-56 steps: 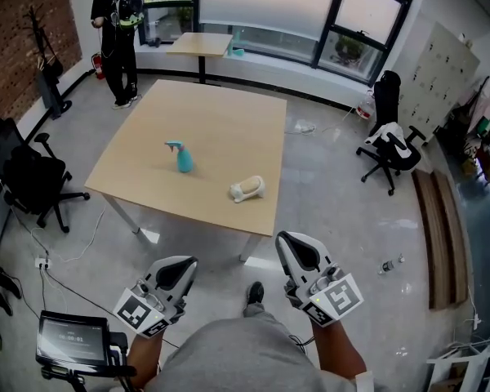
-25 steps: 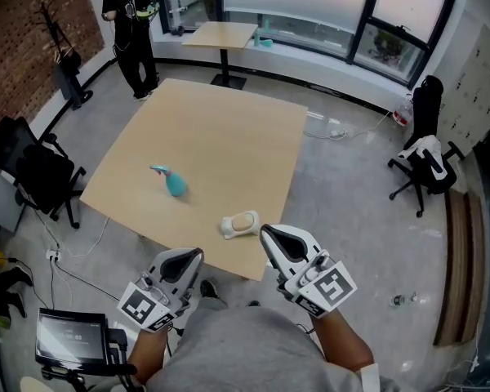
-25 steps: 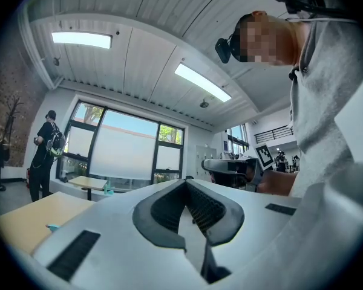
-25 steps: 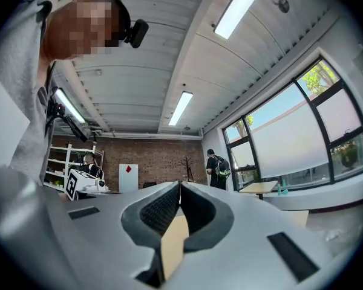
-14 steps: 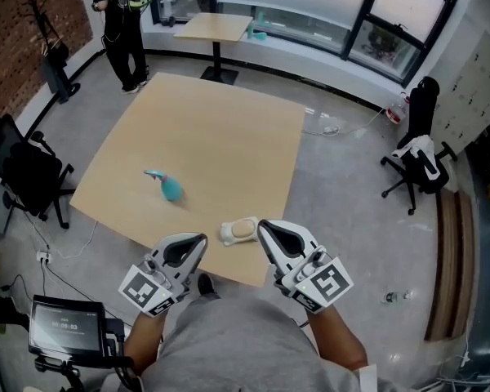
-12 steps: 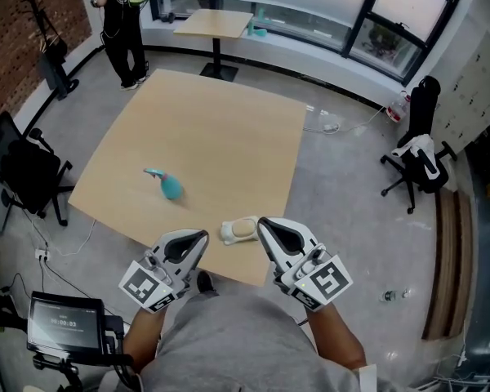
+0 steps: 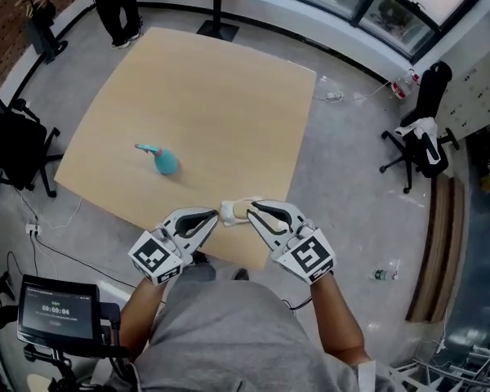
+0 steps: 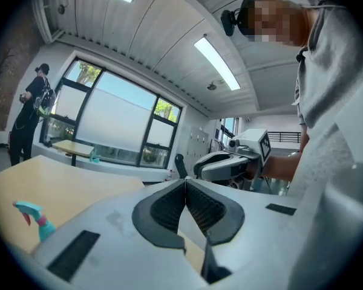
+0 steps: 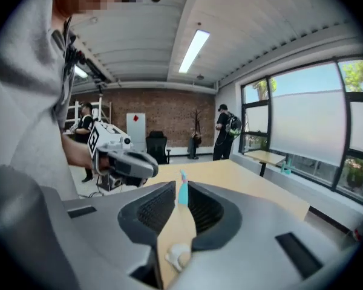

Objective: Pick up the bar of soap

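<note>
While bar of soap [image 7: 236, 211] lies ungrasped at surface [image 7: 220, 104] near edge: approach step. Left gripper [image 7: 213, 216] jaws closed, empty; right gripper [image 7: 254, 209] jaws have just been opening, narrow gap, nothing between. Next: widen, straddle soap, clamp.

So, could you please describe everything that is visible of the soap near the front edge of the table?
The soap is a small, pale cream, rounded lump, smooth-looking; fine detail is unclear. It lies flat on the wooden table, close to the near edge. The left tongs, shut, and the right tongs flank it and partly cover it. The right jaws have just been opening; the soap shows through their gap, not pinched.
</note>
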Demonstrator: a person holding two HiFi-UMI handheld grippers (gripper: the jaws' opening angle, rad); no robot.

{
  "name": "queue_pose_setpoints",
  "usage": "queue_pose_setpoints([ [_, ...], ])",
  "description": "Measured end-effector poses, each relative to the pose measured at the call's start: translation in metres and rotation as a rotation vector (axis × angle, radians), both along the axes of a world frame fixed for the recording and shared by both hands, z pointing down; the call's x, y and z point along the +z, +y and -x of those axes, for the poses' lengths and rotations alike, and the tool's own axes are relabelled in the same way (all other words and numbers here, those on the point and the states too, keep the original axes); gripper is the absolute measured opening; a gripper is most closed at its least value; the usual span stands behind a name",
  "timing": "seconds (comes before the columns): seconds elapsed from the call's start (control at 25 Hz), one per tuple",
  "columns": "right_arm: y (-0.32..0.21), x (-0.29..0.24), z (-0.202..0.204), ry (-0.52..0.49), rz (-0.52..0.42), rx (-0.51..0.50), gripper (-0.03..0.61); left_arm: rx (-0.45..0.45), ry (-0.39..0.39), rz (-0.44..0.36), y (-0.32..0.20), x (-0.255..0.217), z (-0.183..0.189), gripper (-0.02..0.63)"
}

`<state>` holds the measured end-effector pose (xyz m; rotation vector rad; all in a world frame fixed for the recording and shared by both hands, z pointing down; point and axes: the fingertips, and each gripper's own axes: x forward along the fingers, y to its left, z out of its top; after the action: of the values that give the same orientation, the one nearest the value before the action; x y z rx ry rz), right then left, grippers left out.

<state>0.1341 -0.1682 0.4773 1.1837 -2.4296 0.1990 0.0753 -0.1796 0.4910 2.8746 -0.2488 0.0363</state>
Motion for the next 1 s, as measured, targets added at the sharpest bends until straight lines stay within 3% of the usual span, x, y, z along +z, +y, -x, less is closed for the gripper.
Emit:
queue_pose_setpoints([
  [0.08, 0.003, 0.036, 0.002, 0.072, 0.109, -0.056, 0.144, 0.057, -0.05, 0.019, 0.01, 0.018, -0.009, 0.006],
  [0.12, 0.005, 0.056, 0.003, 0.11, 0.156, -0.087, 0.16, 0.084, -0.076, 0.029, 0.016, 0.029, -0.014, 0.006],
  [0.28, 0.018, 0.14, -0.002, 0.32, 0.319, -0.227, 0.17, 0.145, -0.177, 0.043, 0.032, 0.068, -0.025, 0.009],
  [0.32, 0.021, 0.159, -0.005, 0.375, 0.357, -0.258, 0.178, 0.157, -0.202, 0.046, 0.036, 0.077, -0.028, 0.029],
  [0.4, 0.025, 0.192, -0.013, 0.477, 0.417, -0.311, 0.184, 0.184, -0.249, 0.041, 0.043, 0.094, -0.033, 0.151],
  [0.64, 0.041, 0.257, -0.038, 0.75, 0.531, -0.445, 0.21, 0.212, -0.327, 0.037, 0.06, 0.123, -0.034, 0.208],
  [0.8, 0.051, 0.27, -0.047, 0.821, 0.575, -0.476, 0.238, 0.221, -0.342, 0.06, 0.069, 0.13, -0.032, 0.209],
  [1.0, 0.057, 0.27, -0.047, 0.824, 0.585, -0.484, 0.264, 0.242, -0.364, 0.076, 0.08, 0.139, -0.033, 0.209],
])
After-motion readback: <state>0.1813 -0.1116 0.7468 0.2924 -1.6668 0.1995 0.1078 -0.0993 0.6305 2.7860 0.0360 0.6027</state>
